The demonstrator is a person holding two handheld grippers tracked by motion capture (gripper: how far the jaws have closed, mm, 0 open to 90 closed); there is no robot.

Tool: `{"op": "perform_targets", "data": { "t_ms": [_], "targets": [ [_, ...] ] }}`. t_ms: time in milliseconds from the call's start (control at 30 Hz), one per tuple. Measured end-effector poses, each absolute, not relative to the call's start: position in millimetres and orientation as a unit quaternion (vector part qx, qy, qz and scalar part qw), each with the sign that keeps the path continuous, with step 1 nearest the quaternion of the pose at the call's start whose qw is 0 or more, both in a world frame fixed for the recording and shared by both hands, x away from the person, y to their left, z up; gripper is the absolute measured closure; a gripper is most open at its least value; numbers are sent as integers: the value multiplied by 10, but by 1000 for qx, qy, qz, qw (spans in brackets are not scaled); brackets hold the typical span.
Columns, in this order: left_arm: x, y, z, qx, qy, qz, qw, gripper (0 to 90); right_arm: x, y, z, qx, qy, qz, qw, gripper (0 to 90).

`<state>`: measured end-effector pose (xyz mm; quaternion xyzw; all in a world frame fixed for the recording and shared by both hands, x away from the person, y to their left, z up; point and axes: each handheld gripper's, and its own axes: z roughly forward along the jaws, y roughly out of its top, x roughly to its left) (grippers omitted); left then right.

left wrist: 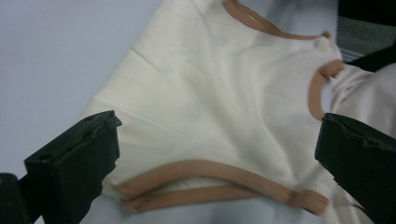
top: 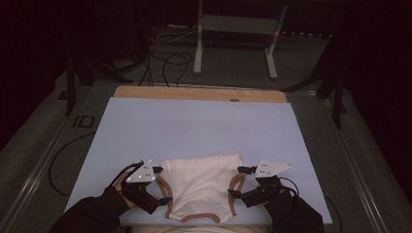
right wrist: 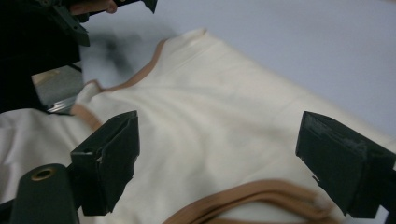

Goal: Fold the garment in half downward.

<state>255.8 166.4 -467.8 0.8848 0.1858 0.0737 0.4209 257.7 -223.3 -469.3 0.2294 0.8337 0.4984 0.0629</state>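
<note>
A cream garment (top: pixel 201 184) with tan trim lies folded flat near the front edge of the pale blue mat (top: pixel 194 126). My left gripper (top: pixel 161 185) is at the garment's left side, over a tan-edged opening, and stands open. In the left gripper view the cloth (left wrist: pixel 224 93) lies below and between the wide-apart jaws (left wrist: pixel 218 125), with no pad pressing on it. My right gripper (top: pixel 236 181) is at the garment's right side, also open. Its own view shows the cloth (right wrist: pixel 219 112) and a tan band (right wrist: pixel 252 193) under the spread jaws (right wrist: pixel 219 122).
The mat covers a wooden table whose bare far edge (top: pixel 199 93) shows beyond it. Behind the table are a white metal stand (top: pixel 238 29) and black cables (top: pixel 165 63) on the floor. Dark sleeves come in at the bottom corners.
</note>
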Motion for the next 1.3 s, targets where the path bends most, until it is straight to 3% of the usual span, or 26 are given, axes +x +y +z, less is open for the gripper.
{"op": "perform_targets", "data": {
  "t_ms": [200, 500, 700, 800, 900, 933, 1300],
  "targets": [
    [2749, 1654, -4611, 877, 198, 106, 424, 38, 2834, -2231, -4593, 238, 825, 505, 86, 137],
    [3081, 1675, -4621, 854, 266, 116, 432, 71, 3223, -2182, -4630, 279, 827, 480, 91, 132],
    [3297, 1734, -4772, 845, 316, 115, 416, 163, 3504, -2207, -4823, 312, 831, 454, 78, 146],
    [3399, 1768, -4894, 846, 334, 110, 400, 270, 3591, -2224, -4946, 324, 836, 438, 71, 216],
    [3482, 1811, -5015, 848, 347, 91, 390, 304, 3616, -2231, -5001, 325, 840, 429, 68, 241],
    [3493, 1824, -5038, 849, 347, 87, 388, 367, 3636, -2237, -5053, 324, 847, 417, 65, 288],
    [3487, 1800, -5157, 870, 329, 36, 365, 572, 3680, -2246, -5161, 329, 857, 394, 46, 448]
  ]
}}
